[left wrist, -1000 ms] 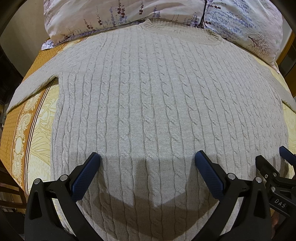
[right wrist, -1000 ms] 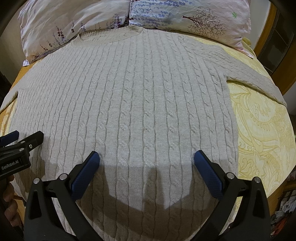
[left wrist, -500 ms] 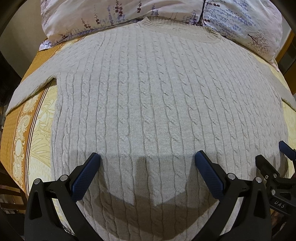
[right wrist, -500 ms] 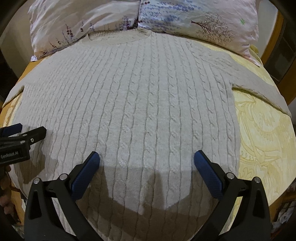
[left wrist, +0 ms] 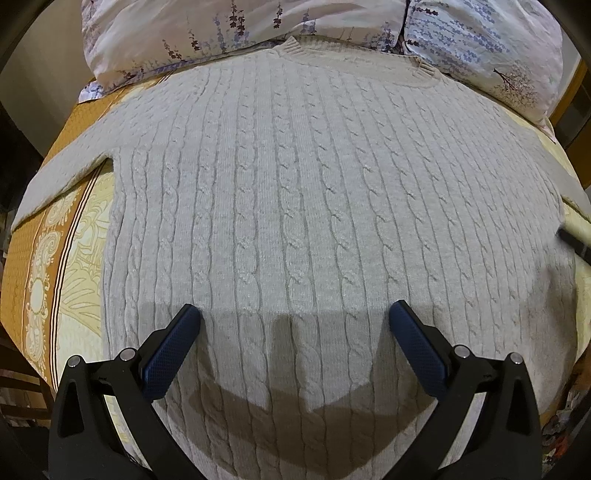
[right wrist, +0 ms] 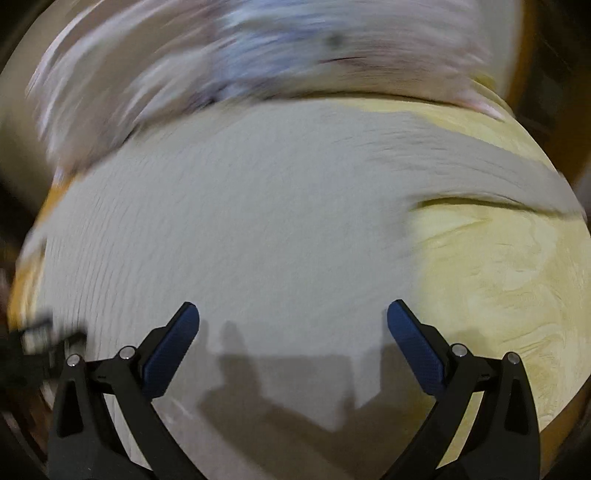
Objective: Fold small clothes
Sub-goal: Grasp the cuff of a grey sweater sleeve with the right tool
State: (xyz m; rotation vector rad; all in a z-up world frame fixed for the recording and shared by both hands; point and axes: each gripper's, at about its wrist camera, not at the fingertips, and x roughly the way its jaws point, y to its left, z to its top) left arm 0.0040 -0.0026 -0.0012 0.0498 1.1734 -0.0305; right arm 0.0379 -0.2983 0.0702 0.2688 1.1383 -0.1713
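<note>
Sweater flat beyond spread jaws

We see the left view sharp, the right smeared by motion blur; finger shadows fall at 6 o'clock on the sweater; edges bulge.

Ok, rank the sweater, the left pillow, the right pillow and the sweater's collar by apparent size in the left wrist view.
1. Beige cable-knit sweater, far largest.
2. Floral white left pillow.
3. Right pillow with purple sprigs; both are cropped, so their order is unsure.
4. Ribbed collar, smallest.
</note>
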